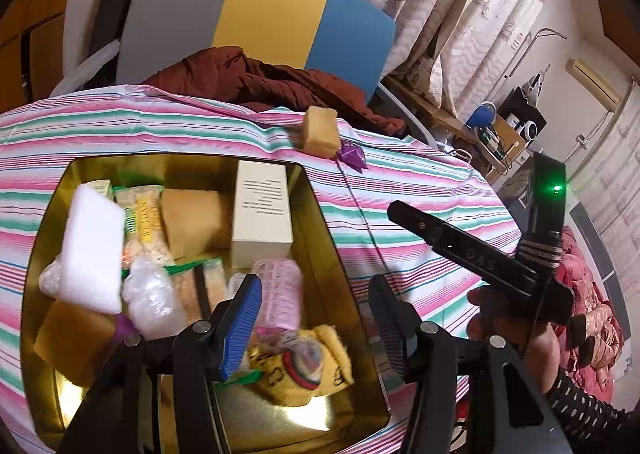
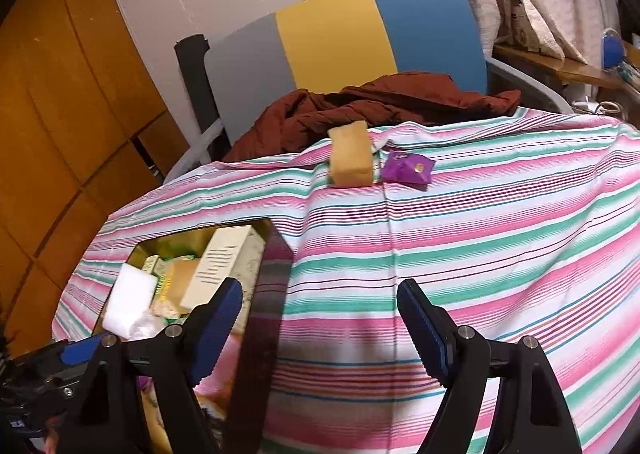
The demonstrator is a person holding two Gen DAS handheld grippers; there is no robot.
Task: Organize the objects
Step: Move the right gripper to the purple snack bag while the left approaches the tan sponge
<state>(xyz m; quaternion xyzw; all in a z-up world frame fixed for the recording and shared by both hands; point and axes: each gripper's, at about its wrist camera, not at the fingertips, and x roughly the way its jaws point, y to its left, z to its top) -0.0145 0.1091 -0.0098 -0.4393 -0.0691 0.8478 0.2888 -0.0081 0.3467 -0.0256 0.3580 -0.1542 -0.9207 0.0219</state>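
Item: left gripper [image 1: 316, 318]. Its jaws are being held wide apart with nothing between them, poised over the near right corner of the gold tin [image 1: 320, 214]. A yellow sock bundle [image 1: 316, 362] and a pink-printed clear bottle [image 1: 280, 294] are lying directly below the claw.

Item: right gripper [image 2: 320, 330]. Its jaws are likewise being held apart and unloaded above bare striped tablecloth [image 2: 500, 254]; the tin is lying just to the left of its left finger.

Items remaining outside the tin: a tan sponge block [image 2: 351, 155] and a purple wrapped sweet [image 2: 408, 168], being shown well ahead of the right claw near the far table edge, just beside each other; contact cannot be confirmed.

Handling, as judged: the sponge is being taken for light and soft, likely to compress, so a grip across its two broad side faces is advised. The sweet is being taken for light, with a slippery, crinkling wrapper; a pinch across its thickest middle is advised.

Items already in the tin: a cream carton [image 1: 262, 210], a white foam block [image 1: 94, 250], another tan sponge [image 1: 196, 220], snack packets and clear plastic wrap.

Obscured: the tin's near corners are being cut off by the gripper frames; lower contents are being hidden by upper ones; packet lettering is being rendered illegible by blur.
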